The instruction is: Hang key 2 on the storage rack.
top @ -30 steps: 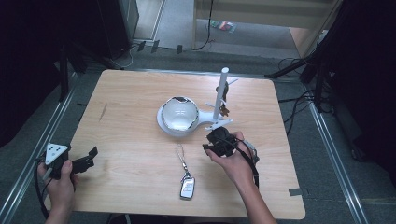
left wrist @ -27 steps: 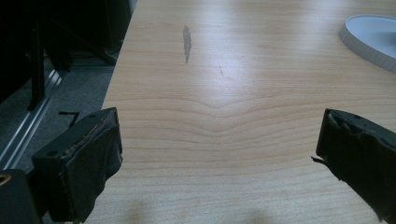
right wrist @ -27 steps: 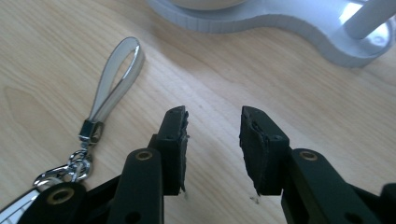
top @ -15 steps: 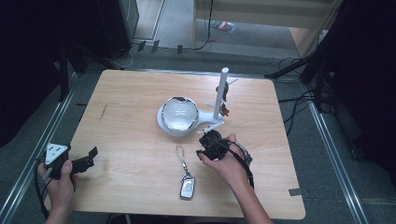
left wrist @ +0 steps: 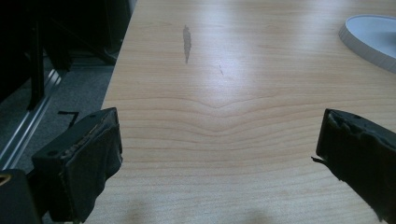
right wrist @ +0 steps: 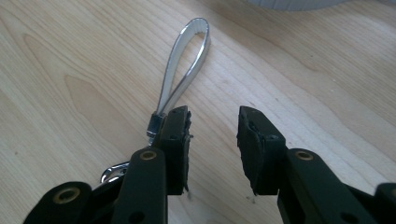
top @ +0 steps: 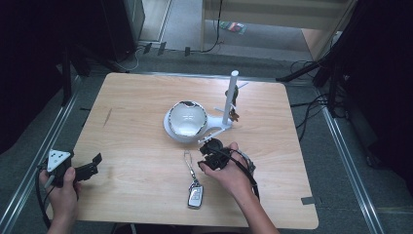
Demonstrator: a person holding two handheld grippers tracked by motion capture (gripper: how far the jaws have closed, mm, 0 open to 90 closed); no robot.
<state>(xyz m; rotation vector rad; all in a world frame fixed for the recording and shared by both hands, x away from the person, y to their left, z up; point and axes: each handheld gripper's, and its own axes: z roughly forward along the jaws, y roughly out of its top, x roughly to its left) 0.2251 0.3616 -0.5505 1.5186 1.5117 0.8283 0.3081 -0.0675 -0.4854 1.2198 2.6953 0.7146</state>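
A car key fob lies near the table's front edge, and its silver strap loop stretches away from it toward the white bowl. My right gripper hovers low just right of that strap. In the right gripper view the gripper is open with bare wood in the gap. The strap loop and its metal clasp lie just outside the left jaw. My left gripper rests at the table's front left corner. Seen in its own view, the left gripper is wide open over bare wood.
A white round bowl on a white base sits at the table's middle. Beside it stands a white post with dark keys hanging from it. The base's rim appears far right in the left gripper view. A dark streak marks the wood.
My right hand has slid left and a little nearer the front edge, from beside the post's base to just beside the strap loop. The left hand stays put.
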